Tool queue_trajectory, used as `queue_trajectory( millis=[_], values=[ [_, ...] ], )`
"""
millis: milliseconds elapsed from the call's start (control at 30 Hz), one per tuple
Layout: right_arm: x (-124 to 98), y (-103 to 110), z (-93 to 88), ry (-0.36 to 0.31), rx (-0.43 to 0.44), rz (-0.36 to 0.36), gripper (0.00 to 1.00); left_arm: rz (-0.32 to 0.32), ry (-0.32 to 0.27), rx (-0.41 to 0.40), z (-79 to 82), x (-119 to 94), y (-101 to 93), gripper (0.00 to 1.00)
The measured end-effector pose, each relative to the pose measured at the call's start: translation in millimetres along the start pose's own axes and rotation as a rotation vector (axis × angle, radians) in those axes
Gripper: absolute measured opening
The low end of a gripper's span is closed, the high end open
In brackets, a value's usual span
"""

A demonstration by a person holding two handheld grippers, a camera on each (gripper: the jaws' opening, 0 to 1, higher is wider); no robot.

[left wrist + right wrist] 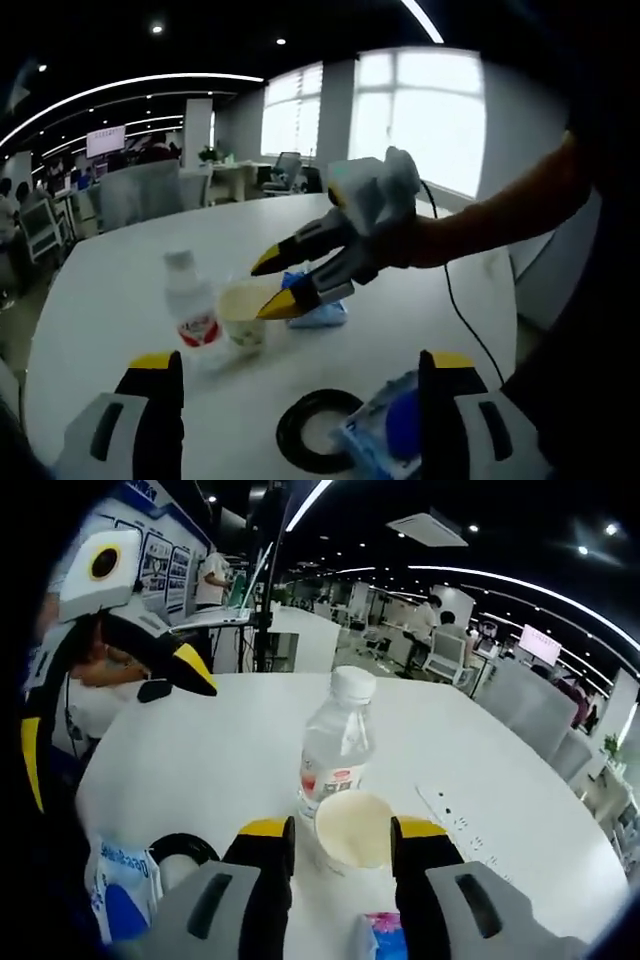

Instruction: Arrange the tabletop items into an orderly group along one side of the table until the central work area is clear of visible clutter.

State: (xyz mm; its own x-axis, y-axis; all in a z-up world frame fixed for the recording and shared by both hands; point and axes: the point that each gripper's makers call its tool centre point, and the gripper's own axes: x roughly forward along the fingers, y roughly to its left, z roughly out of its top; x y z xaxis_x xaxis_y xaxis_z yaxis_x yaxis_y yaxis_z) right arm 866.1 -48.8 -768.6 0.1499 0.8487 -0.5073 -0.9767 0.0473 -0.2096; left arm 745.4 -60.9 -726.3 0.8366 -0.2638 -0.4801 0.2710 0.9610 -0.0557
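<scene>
Two claws work over a white round tabletop (pixel 130 280) in an open-plan office. Near its middle a cup (pixel 352 830) stands just beside a clear bottle (pixel 338 742) with a white cap and red label; the two look to be touching. In the right gripper view the right claw (pixel 340 845) reaches forward with its yellow-tipped jaws set wide on either side of the cup, though whether they press its wall cannot be told. The left gripper view catches the same claw (pixel 270 285) from the far side, held by a person's hand (pixel 400 240), its tips at the cup (pixel 243 312) and above a blue packet (pixel 325 312) lying just behind it, with the bottle (pixel 190 300) to the cup's other side. The left claw (pixel 300 385) hangs low over the near edge with its jaws spread wide and nothing between them. Beneath it lie a black ring (pixel 315 430) and, just beside that, a blue-and-white pouch (pixel 385 435). A black cable (pixel 460 310) trails across the tabletop from the hand. Desks, chairs and people fill the background beneath strip lights
</scene>
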Motion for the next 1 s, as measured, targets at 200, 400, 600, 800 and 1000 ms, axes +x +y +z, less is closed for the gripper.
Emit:
queue_trajectory(
  millis=[200,400,600,800,1000],
  values=[
    [-26,-19,-7.2,-0.008,0.073,-0.055,0.46,0.011,0.004,0.006,3.0,8,-5.6,0.96],
    [-44,-46,-26.3,0.019,0.144,-0.115,0.54,0.002,-0.01,0.006,7.8,9,-10.8,0.96],
    [-56,-50,-44.3,0.041,0.172,-0.148,0.58,0.003,-0.012,0.011,8.5,8,-10.3,0.96],
    [-61,-44,-70.3,0.079,0.23,-0.171,0.62,0.004,-0.019,0.001,9.8,6,-7.5,0.98],
    [-59,-33,-95.9,0.122,0.252,-0.18,0.56,0.005,-0.003,0.004,5.2,3,-3.7,0.98]
  ],
)
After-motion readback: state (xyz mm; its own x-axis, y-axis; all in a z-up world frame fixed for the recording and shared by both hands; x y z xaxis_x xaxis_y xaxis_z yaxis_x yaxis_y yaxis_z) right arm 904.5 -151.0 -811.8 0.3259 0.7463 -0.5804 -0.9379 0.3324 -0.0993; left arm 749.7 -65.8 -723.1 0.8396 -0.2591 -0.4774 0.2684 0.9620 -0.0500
